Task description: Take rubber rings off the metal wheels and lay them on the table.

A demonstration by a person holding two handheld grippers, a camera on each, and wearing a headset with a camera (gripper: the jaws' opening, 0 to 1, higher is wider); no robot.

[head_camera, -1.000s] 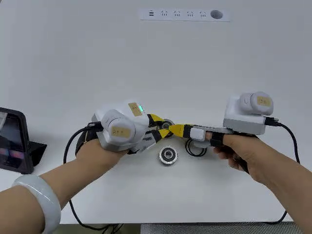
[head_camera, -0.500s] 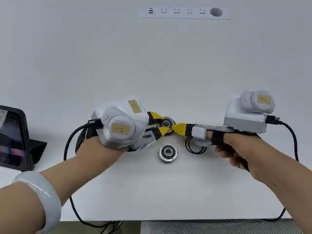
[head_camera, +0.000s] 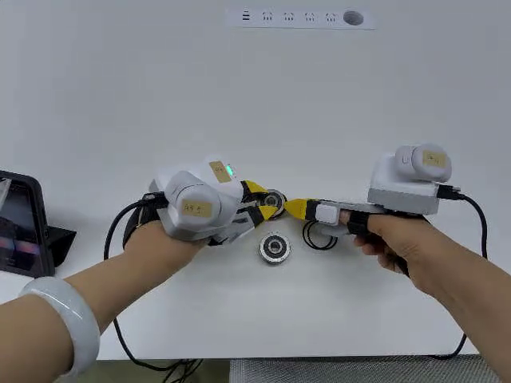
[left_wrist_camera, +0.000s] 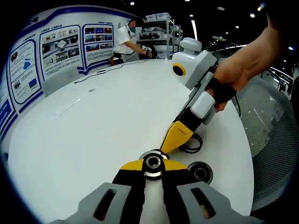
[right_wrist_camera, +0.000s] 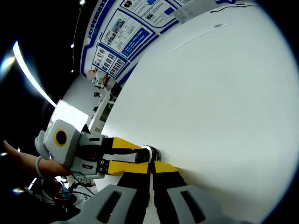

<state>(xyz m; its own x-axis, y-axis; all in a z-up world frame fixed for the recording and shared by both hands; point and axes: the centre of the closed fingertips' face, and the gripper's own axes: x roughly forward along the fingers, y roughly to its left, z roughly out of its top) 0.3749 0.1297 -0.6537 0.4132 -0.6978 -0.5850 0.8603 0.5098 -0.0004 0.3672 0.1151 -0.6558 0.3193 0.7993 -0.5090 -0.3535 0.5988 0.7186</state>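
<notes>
the held metal wheel (left_wrist_camera: 153,163) is a short disc. in the left gripper view its flat face and centre bore look straight back, so its axle line runs along that gripper's jaws and not across them. the left gripper (left_wrist_camera: 153,166) has its two yellow tips closed on the wheel's lower rim, one at each side, and the wheel stands up between and just past them. in the head view the wheel (head_camera: 274,199) sits between the two grippers above the middle of the white table (head_camera: 239,104); i cannot tell if it is clear of the top. the right gripper (head_camera: 292,209) comes in from the opposite side, its yellow tips pressed together with their point touching the wheel's rim. whether any rubber is pinched there is too small to tell. nearer the person, a second wheel (head_camera: 275,247) with a dark rim lies flat on the table, bore up. just beside it, under the right gripper, lie loose rubber rings (head_camera: 319,238). a power strip (head_camera: 299,17) lies at the far edge and a tablet (head_camera: 20,231) stands at the left.
</notes>
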